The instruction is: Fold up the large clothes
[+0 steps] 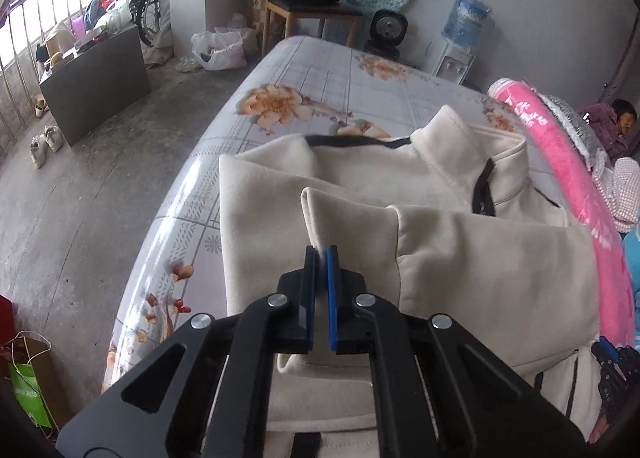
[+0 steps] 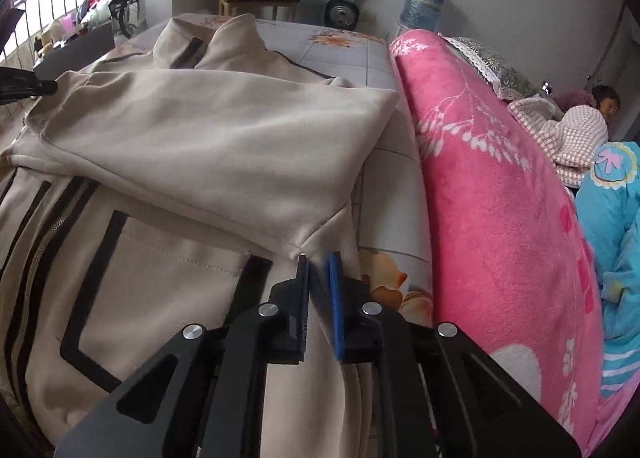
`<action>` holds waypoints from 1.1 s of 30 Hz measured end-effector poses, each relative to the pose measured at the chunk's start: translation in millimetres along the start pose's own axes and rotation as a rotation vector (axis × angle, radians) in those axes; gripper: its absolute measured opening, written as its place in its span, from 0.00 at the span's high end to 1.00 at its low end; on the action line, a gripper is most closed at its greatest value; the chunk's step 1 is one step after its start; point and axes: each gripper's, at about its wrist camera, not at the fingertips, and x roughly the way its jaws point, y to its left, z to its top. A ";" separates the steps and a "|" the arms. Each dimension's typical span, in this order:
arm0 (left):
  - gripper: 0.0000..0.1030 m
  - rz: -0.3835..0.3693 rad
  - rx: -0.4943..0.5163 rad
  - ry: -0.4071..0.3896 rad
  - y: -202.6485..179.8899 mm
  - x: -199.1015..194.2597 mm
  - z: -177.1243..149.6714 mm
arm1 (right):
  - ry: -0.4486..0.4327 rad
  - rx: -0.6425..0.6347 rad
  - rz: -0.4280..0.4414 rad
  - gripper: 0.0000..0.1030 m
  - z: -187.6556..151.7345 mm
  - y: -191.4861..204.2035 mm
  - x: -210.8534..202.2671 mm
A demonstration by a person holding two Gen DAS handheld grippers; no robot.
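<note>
A cream zip jacket [image 1: 480, 258] with black trim lies spread on the bed's flowered sheet [image 1: 304, 78], collar toward the far end. One sleeve is folded across its chest. My left gripper [image 1: 322, 254] is shut on a raised fold at that sleeve's end. In the right wrist view the same jacket [image 2: 200, 138] fills the left half, zip and pocket outlines showing. My right gripper [image 2: 320, 258] is shut on the jacket's cloth where the sleeve meets the side seam. The left gripper [image 2: 24, 88] shows at the far left edge there, and the right gripper [image 1: 616, 370] at the lower right here.
A rolled pink blanket [image 2: 500, 198] runs along the jacket's right side, with a person lying [image 2: 604, 102] beyond it. Left of the bed lie bare floor, a dark cabinet [image 1: 100, 74] and a paper bag [image 1: 32, 386]. A wooden chair [image 1: 312, 6] and a water dispenser [image 1: 464, 26] stand at the far wall.
</note>
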 end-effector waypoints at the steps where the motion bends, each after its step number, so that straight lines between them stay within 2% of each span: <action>1: 0.96 -0.012 -0.008 -0.015 1.5 -9.8 -0.6 | -0.010 0.013 -0.001 0.93 -0.1 -3.0 -2.9; 4: 0.96 -0.015 -0.022 0.006 7.0 -11.3 -7.7 | -0.010 0.042 0.012 0.93 -2.8 -9.8 -0.1; 7: 0.96 -0.012 -0.078 0.121 20.6 15.2 -19.8 | -0.006 0.081 0.040 0.94 -3.2 -17.3 3.7; 11: 0.96 -0.042 -0.085 0.088 19.7 0.6 -22.9 | -0.049 0.127 0.043 0.94 0.6 -26.7 -9.0; 19: 0.95 0.034 -0.011 0.092 11.8 21.8 -34.5 | 0.004 0.213 0.074 0.94 -8.5 -39.4 12.5; 21: 0.95 0.030 -0.004 0.071 12.4 20.3 -36.7 | 0.008 0.218 0.102 0.91 -8.4 -44.0 6.7; 22: 0.95 0.027 -0.001 0.070 13.4 20.3 -37.4 | 0.006 0.212 0.114 0.87 -8.5 -45.4 1.8; 26: 0.91 0.030 0.006 0.046 17.6 9.9 -36.9 | -0.032 0.198 0.122 0.58 -10.2 -56.3 -28.5; 29: 0.90 0.021 0.009 -0.028 20.3 -10.8 -34.6 | -0.079 0.236 0.141 0.55 -5.0 -68.1 -48.9; 31: 0.90 -0.011 0.011 -0.074 19.4 -23.5 -33.0 | -0.103 0.269 0.209 0.55 7.2 -71.8 -50.9; 33: 0.89 -0.051 0.022 -0.076 13.8 -26.3 -30.7 | -0.100 0.271 0.239 0.54 23.7 -68.0 -42.5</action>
